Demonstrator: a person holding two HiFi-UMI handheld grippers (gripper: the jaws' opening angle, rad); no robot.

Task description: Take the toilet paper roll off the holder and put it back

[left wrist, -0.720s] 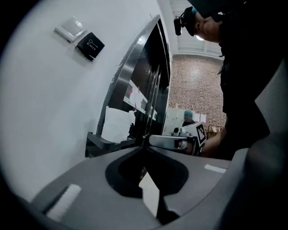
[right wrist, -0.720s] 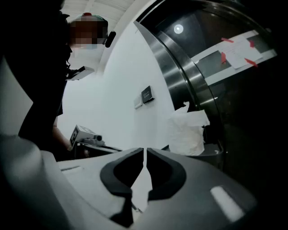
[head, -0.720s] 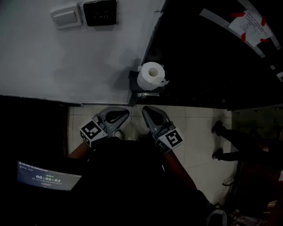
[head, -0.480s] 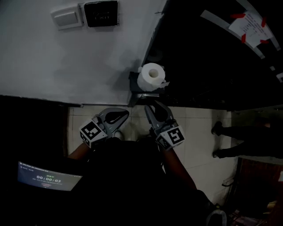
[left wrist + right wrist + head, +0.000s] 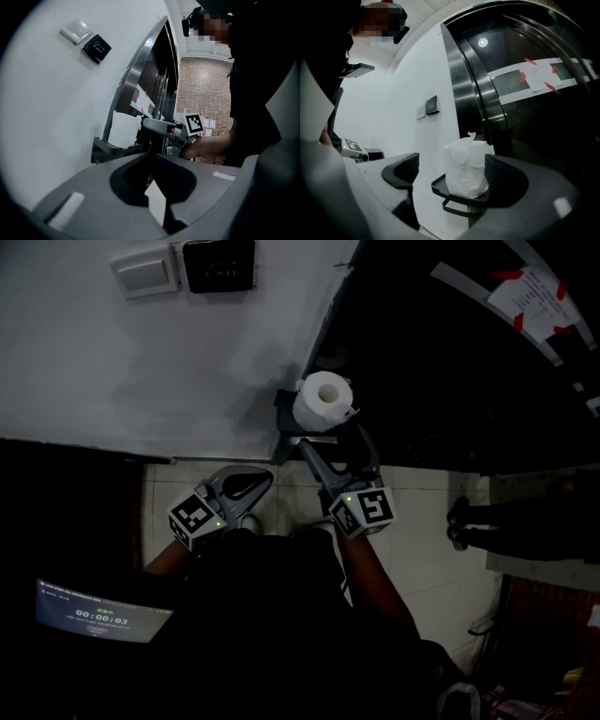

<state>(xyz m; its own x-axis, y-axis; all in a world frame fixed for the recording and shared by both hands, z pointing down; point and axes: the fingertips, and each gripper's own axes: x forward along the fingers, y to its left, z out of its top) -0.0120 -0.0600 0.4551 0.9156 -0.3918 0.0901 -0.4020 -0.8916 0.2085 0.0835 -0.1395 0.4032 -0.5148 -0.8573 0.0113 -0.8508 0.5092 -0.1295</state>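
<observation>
Left gripper (image 5: 255, 484) hung low by the body, jaws closed on nothing. Right gripper (image 5: 335, 442) had pushed forward from beside it. Its jaws were spread wide, with the tips just short of the white toilet paper roll (image 5: 323, 399). The roll stood upright and untouched on its black wall-mounted tray holder (image 5: 285, 420). Approach looked nearly done, and closing on the roll should come next.

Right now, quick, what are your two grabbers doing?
Left gripper: closed, empty.
Right gripper: open, facing the toilet paper roll, not gripping it.
</observation>
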